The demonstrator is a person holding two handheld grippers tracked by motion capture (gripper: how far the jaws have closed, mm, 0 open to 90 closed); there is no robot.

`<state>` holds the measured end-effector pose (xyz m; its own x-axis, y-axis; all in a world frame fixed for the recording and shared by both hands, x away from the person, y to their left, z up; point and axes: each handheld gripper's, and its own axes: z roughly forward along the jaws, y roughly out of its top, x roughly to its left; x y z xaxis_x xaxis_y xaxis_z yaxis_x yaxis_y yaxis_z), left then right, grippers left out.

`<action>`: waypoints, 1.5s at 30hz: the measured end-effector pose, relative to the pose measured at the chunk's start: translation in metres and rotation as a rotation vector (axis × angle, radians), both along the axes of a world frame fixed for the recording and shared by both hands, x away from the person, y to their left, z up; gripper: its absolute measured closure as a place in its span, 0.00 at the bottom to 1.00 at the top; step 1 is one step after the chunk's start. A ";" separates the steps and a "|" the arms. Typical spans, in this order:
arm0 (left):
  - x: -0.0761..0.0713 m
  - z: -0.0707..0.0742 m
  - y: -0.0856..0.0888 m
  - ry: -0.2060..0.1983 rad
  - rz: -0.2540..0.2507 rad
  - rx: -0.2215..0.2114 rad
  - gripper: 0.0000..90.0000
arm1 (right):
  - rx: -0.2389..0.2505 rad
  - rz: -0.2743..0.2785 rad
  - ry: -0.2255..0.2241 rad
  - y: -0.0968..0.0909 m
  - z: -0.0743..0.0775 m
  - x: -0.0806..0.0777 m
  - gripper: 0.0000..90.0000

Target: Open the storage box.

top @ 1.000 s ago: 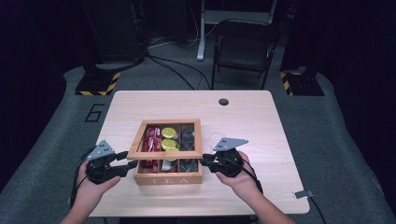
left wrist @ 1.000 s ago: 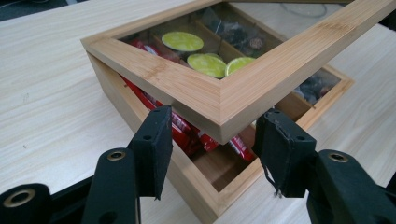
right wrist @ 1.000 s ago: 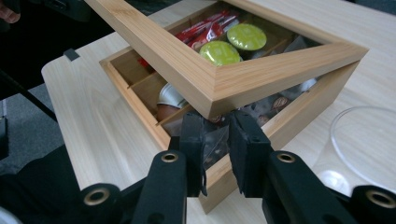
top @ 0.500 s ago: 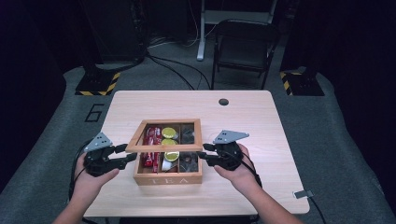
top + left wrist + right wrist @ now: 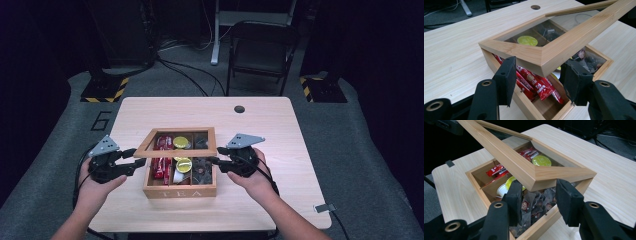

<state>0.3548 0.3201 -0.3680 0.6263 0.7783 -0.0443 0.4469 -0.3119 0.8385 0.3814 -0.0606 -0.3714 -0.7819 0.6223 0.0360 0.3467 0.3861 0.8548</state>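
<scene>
Resting on the light wooden table [image 5: 280,130], the open wooden tea box [image 5: 180,187] sits between the two hands, and its glass-paned wooden lid [image 5: 177,142] is raised off the box at the front, tilted up above the compartments. The left gripper [image 5: 134,161] has its black fingers [image 5: 506,75] set on either side of the lid's near left corner; in the left gripper view the corner lies between them, but whether the pads press on the wood I cannot tell. The right gripper [image 5: 214,162] meets the lid's near right corner the same way, and its jaws have just been opening, with the corner between them and a visible gap at the right-hand finger [image 5: 569,200] in the right gripper view. Inside the box lie red foil sachets [image 5: 534,85] in the left compartment, a yellow-topped round capsule [image 5: 184,164] in the middle, and dark wrapped packets [image 5: 534,207] on the right. A second yellow capsule [image 5: 527,40] shows through the glass farther back.
</scene>
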 end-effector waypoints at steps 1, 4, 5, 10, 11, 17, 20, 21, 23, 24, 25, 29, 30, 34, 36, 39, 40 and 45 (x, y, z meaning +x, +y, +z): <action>0.001 0.001 0.000 -0.004 0.002 -0.001 0.52 | 0.001 -0.001 0.002 0.000 0.001 0.001 0.64; 0.004 0.006 0.000 -0.005 0.002 -0.001 0.52 | 0.003 -0.001 -0.005 0.000 0.004 0.005 0.64; 0.004 0.007 0.000 -0.005 0.004 -0.007 0.52 | 0.006 -0.005 -0.004 0.001 0.005 0.006 0.64; 0.009 0.012 0.000 -0.017 0.010 -0.018 0.52 | 0.013 -0.016 -0.017 0.002 0.010 0.010 0.64; 0.009 0.012 0.000 -0.017 0.010 -0.018 0.52 | 0.013 -0.016 -0.017 0.002 0.010 0.010 0.64; 0.017 0.020 0.000 -0.024 0.009 -0.017 0.52 | 0.022 -0.031 -0.029 0.004 0.017 0.016 0.64; 0.020 0.023 -0.001 -0.031 0.010 -0.015 0.52 | 0.020 -0.039 -0.037 0.005 0.021 0.019 0.63; 0.021 0.025 0.000 -0.035 0.010 -0.016 0.52 | 0.017 -0.037 -0.044 0.006 0.022 0.020 0.63; 0.024 0.027 0.000 -0.040 0.009 -0.022 0.53 | 0.013 -0.036 -0.050 0.007 0.026 0.024 0.64; 0.025 0.028 0.001 -0.046 0.007 -0.022 0.53 | 0.013 -0.036 -0.050 0.007 0.026 0.024 0.64; 0.028 0.029 0.001 -0.050 0.009 -0.034 0.53 | 0.017 -0.041 -0.055 0.007 0.029 0.027 0.64; 0.032 0.031 0.002 -0.059 0.012 -0.044 0.55 | 0.015 -0.044 -0.061 0.008 0.033 0.031 0.64; 0.033 0.031 0.002 -0.058 0.011 -0.042 0.55 | 0.015 -0.044 -0.061 0.008 0.033 0.031 0.64; 0.039 0.028 0.002 -0.068 0.023 -0.047 0.56 | 0.025 -0.048 -0.065 0.008 0.034 0.035 0.64; 0.042 0.026 0.002 -0.069 0.024 -0.047 0.56 | 0.028 -0.051 -0.067 0.008 0.034 0.036 0.64; 0.045 0.024 0.002 -0.070 0.023 -0.046 0.56 | 0.025 -0.045 -0.071 0.008 0.034 0.037 0.64; 0.046 0.023 0.002 -0.072 0.023 -0.043 0.56 | 0.027 -0.054 -0.061 0.009 0.034 0.038 0.64; 0.055 0.019 0.001 -0.087 0.038 -0.050 0.57 | 0.035 -0.055 -0.058 0.008 0.036 0.040 0.64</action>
